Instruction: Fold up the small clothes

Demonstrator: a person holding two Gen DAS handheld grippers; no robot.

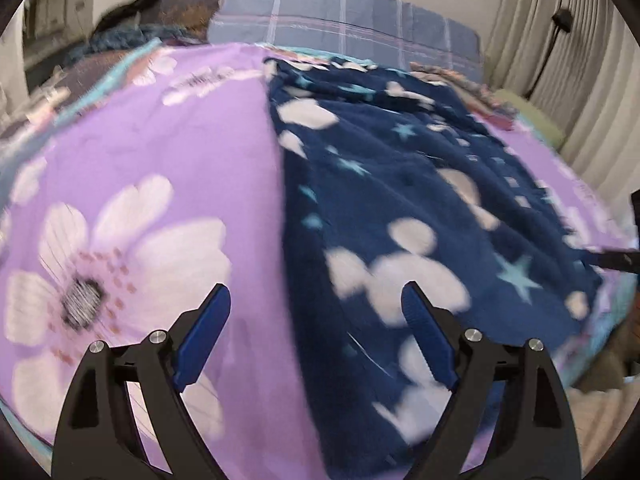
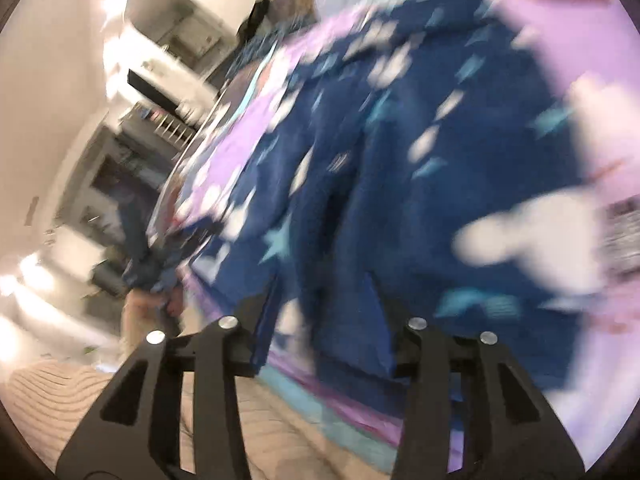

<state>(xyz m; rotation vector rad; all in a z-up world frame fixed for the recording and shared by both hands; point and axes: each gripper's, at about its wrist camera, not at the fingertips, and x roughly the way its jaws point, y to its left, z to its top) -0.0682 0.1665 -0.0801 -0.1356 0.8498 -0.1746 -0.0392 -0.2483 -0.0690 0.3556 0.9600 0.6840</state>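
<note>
Between and beyond the widely parted, empty fingers of the left gripper (image 1: 316, 300) lay the navy starred garment (image 1: 420, 184), best gripped at its near edge; the right gripper's (image 2: 324, 316) state was unreadable through blur.

Purple floral bedspread (image 1: 140, 152), plaid pillow (image 1: 344, 20), curtains (image 1: 560, 40)

No readable text, label or number on anything in either view.

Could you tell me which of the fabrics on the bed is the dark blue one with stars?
The garment spread right of centre; the sheet beneath is lilac with white flowers.
</note>
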